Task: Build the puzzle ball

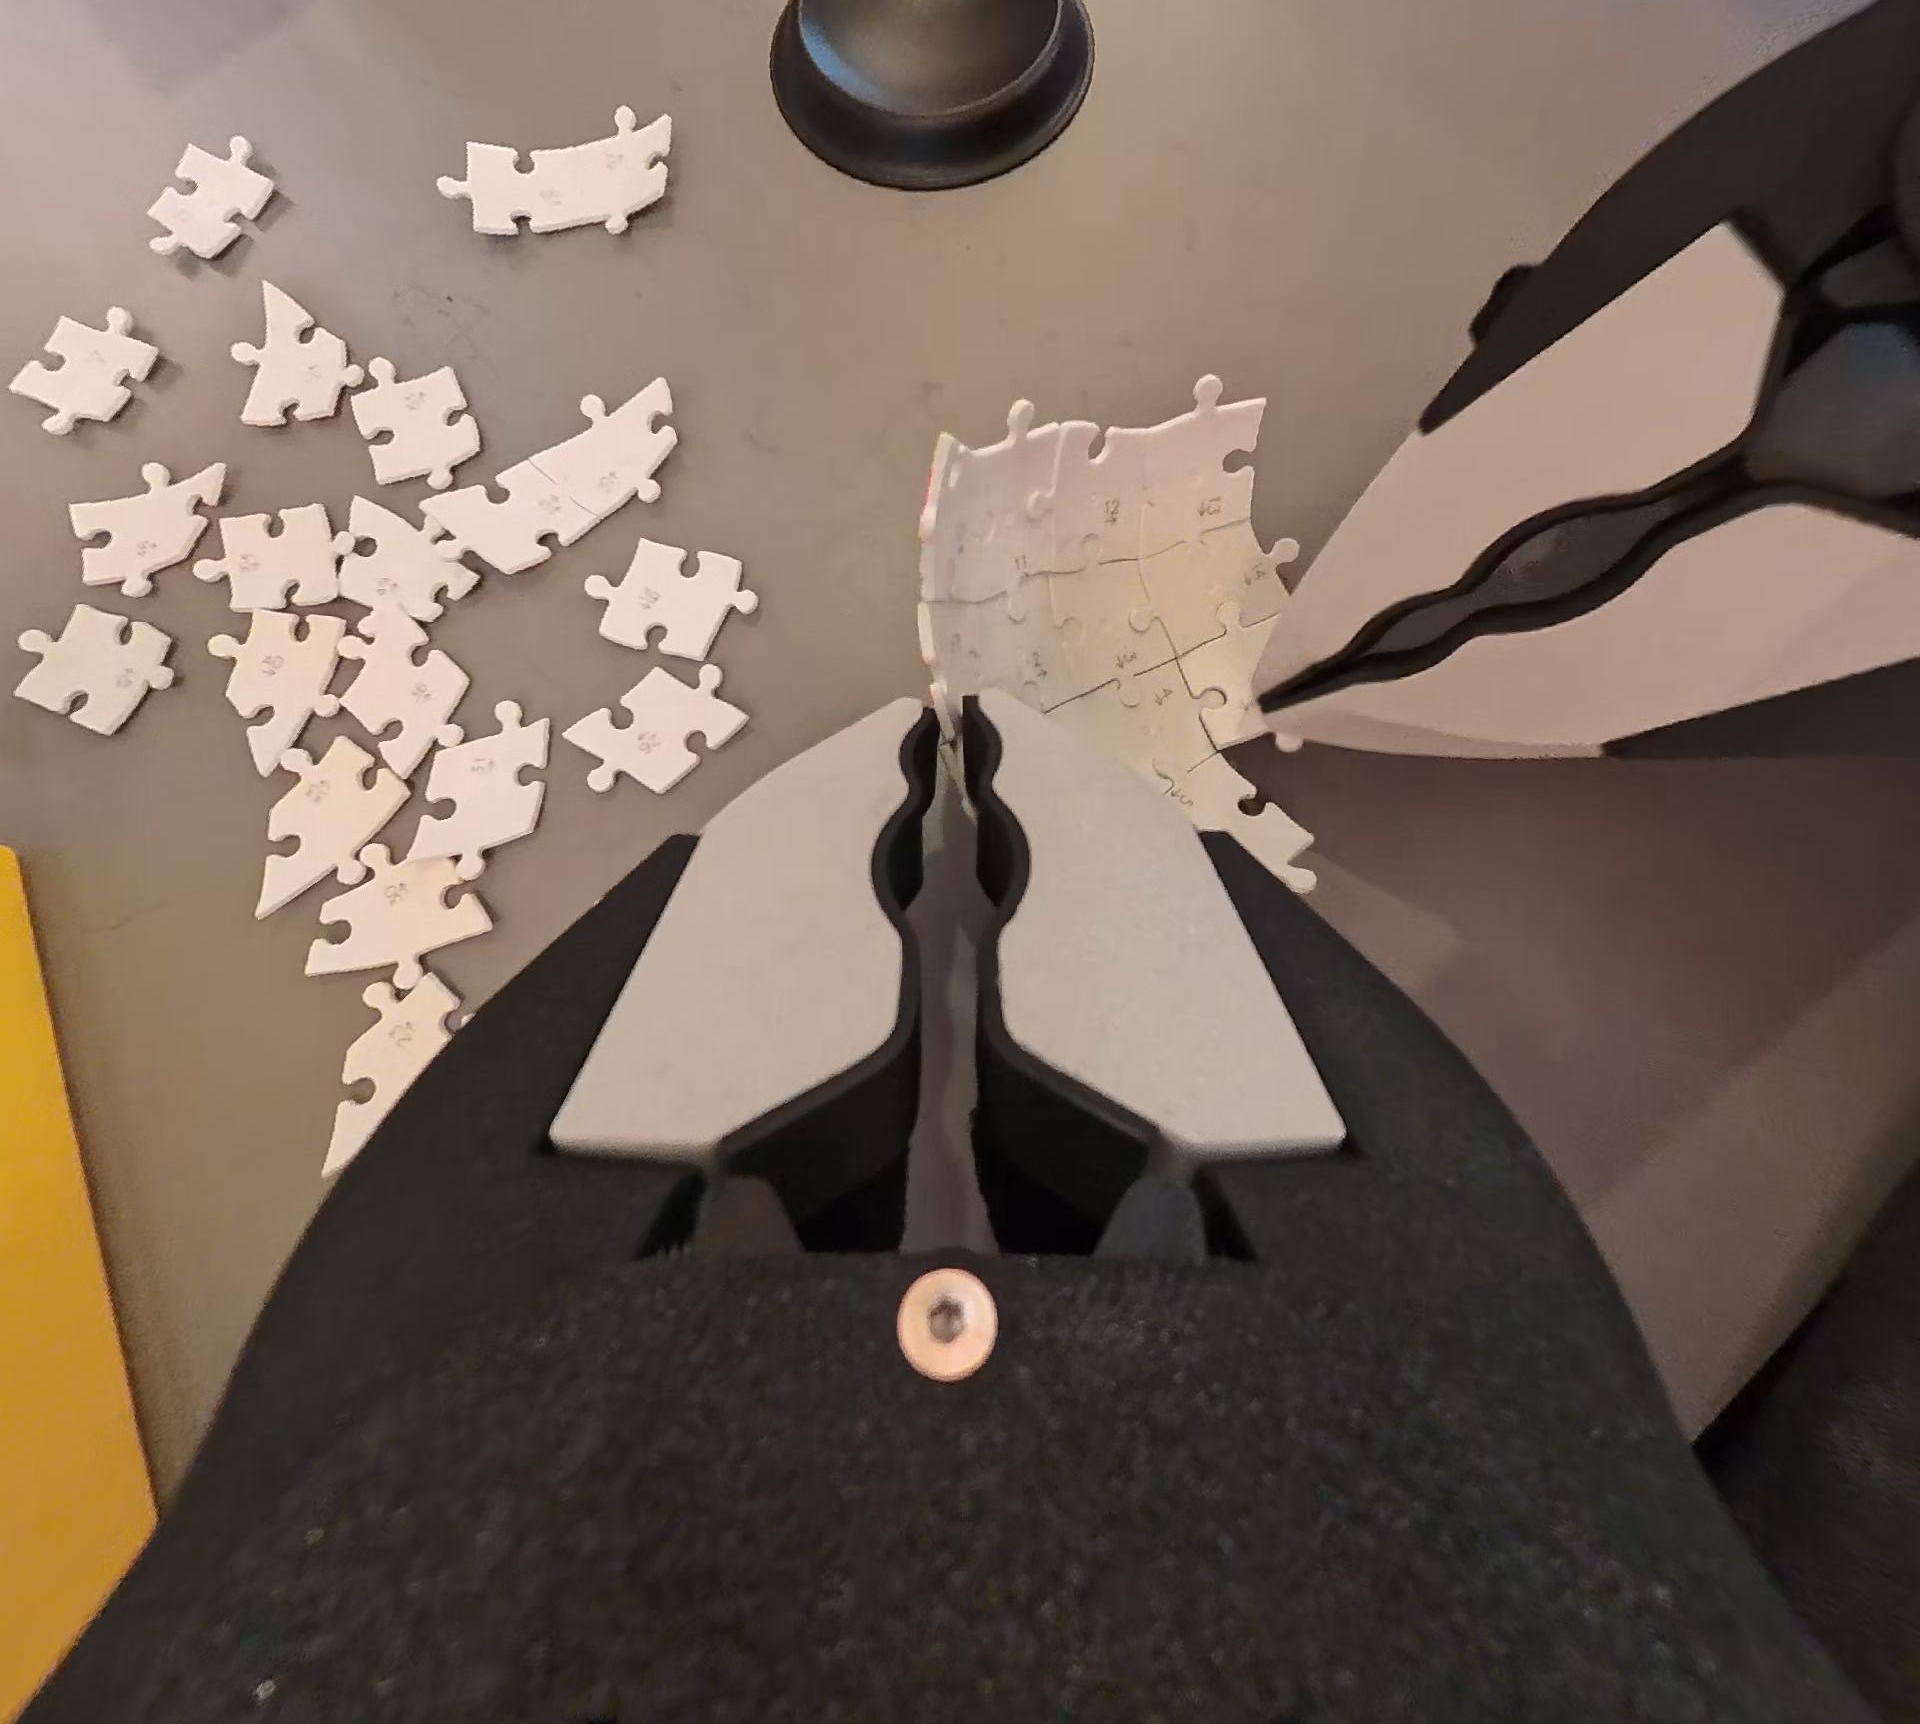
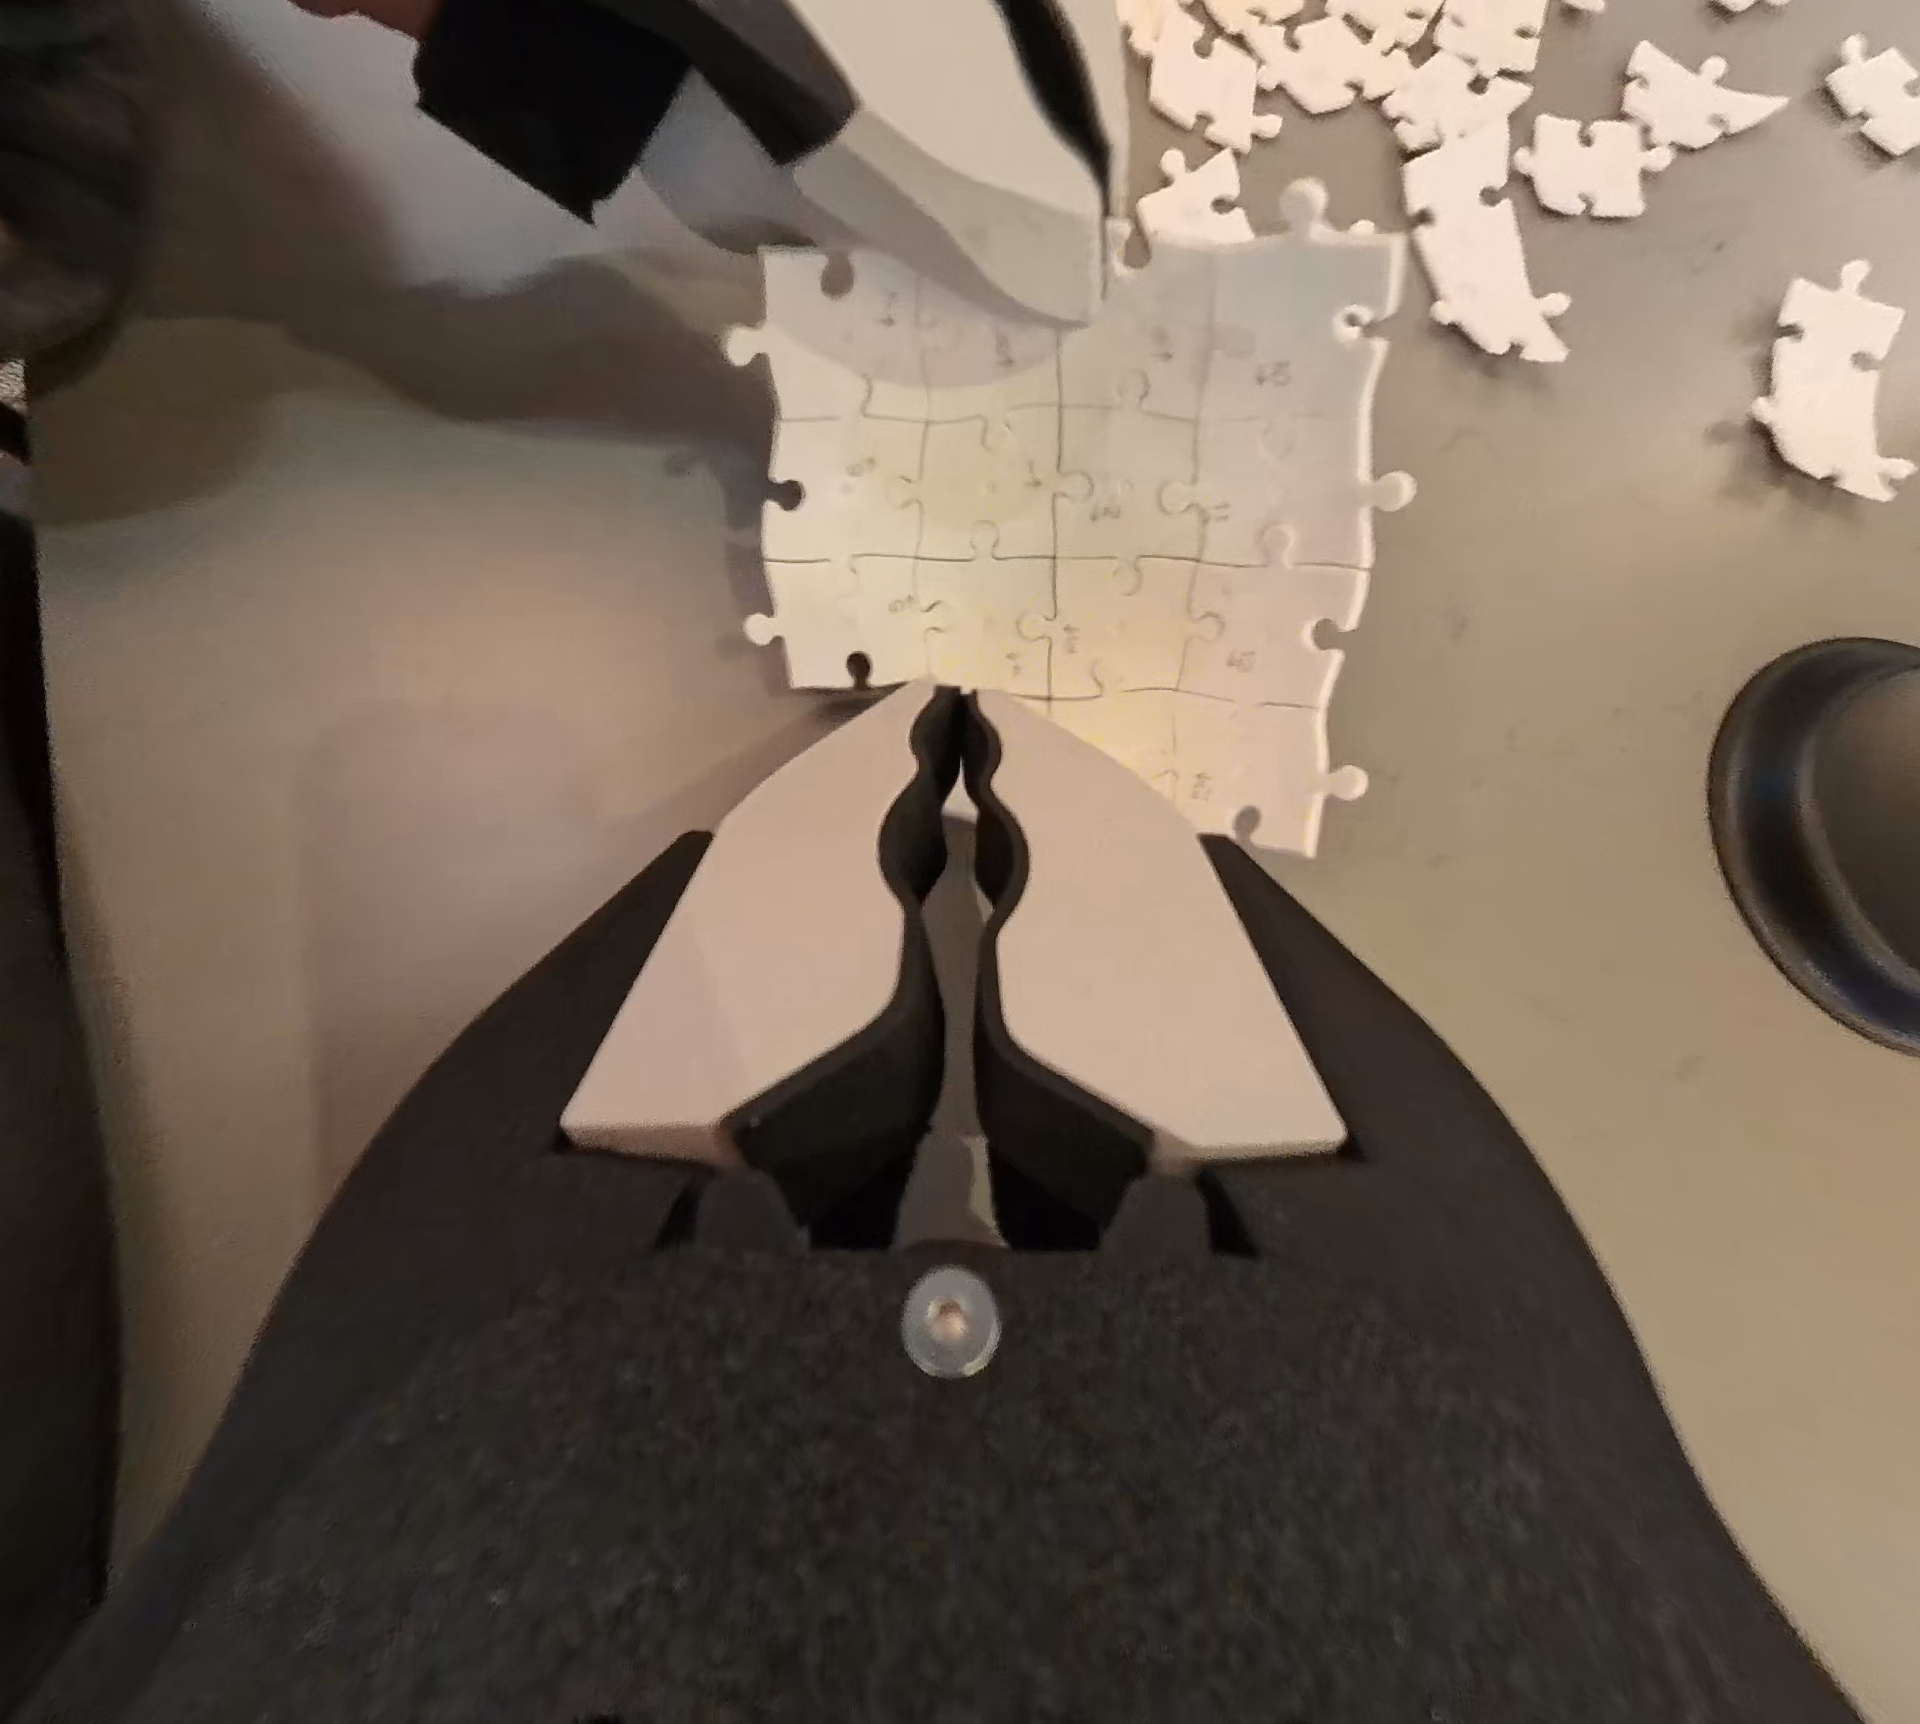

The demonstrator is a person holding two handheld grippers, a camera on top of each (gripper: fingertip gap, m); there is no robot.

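L gripper [image 1: 948,713] closed | R gripper [image 2: 961,706] closed, tips maybe touching

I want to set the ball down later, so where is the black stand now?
In the left wrist view the black stand sits on the grey table at top centre, beyond the joined puzzle sheet and right of the loose pieces.

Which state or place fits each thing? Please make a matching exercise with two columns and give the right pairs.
Things:
1. assembled curved puzzle panel
2. loose puzzle pieces
3. black round stand
4. yellow object

States or places:
A. empty, on the grey table beyond the panel
B. held at its edges by the left claw and the right claw
C. at the left edge of the left wrist view
D. scattered flat, white side up

Pairs: 1-B, 2-D, 3-A, 4-C
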